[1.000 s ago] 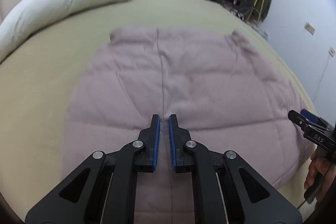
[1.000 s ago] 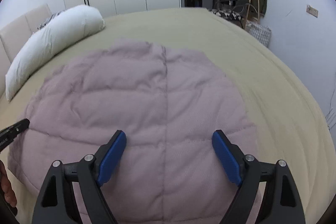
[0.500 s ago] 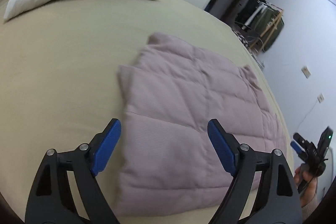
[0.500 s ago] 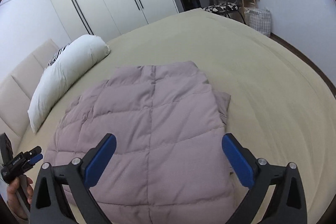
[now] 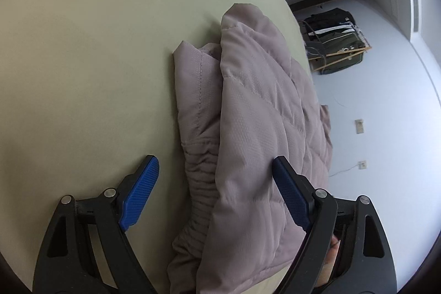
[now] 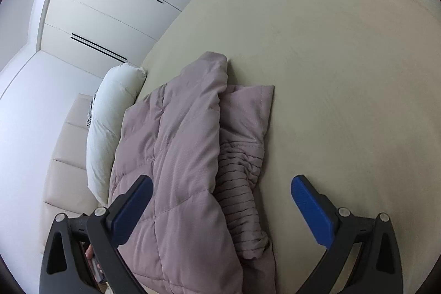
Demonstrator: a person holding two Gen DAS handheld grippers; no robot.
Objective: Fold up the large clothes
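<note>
A quilted mauve jacket (image 5: 256,128) lies folded on the bed (image 5: 82,59), which is covered in a pale olive sheet. One padded half lies over the other, and a ribbed cuff (image 5: 201,175) pokes out from under the top layer on the side toward the open bed.

The left claw (image 5: 217,192) hangs over the near end of the jacket, its jaws having just been opening and now spread wide. One blue pad is above the bare sheet, the other above the top layer; neither presses on the fabric.

The right claw (image 6: 220,208) is spread wide too, its jaws having just widened. The jacket (image 6: 187,150) and its cuff (image 6: 239,192) show between the pads, unpinched.

A white pillow (image 6: 110,123) lies just beyond the jacket, against the bed's padded headboard (image 6: 69,156). White wardrobe doors (image 6: 110,7) stand behind the bed.
</note>
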